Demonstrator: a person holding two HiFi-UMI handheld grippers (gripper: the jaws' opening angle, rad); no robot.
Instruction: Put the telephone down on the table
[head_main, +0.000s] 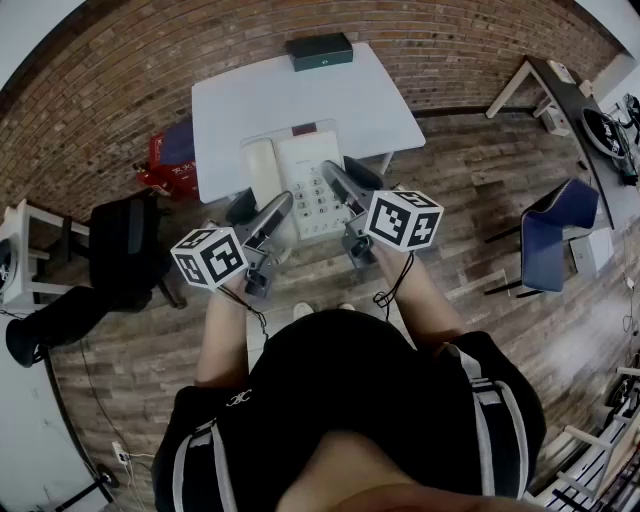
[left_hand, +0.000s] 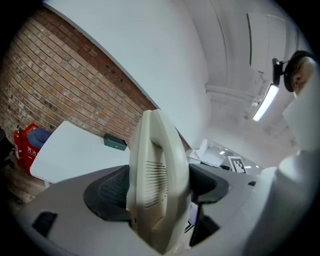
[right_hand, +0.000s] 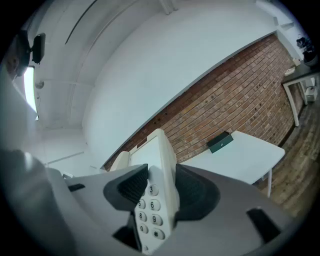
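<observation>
A cream desk telephone (head_main: 300, 182) with its handset on the left and a keypad hangs between my two grippers, over the near edge of the white table (head_main: 350, 95). My left gripper (head_main: 268, 212) is shut on the handset (left_hand: 159, 175), and the dark pads (left_hand: 107, 192) press its sides. My right gripper (head_main: 342, 185) is shut on the telephone's right edge (right_hand: 156, 200), beside the number keys. In both gripper views the tabletop (left_hand: 75, 150) (right_hand: 245, 157) lies well below and ahead of the telephone.
A dark green box (head_main: 320, 50) lies at the table's far edge, against the brick wall. A red bag (head_main: 168, 160) and a black chair (head_main: 125, 240) stand left of the table. To the right are a blue chair (head_main: 555, 235) and a desk (head_main: 565, 90).
</observation>
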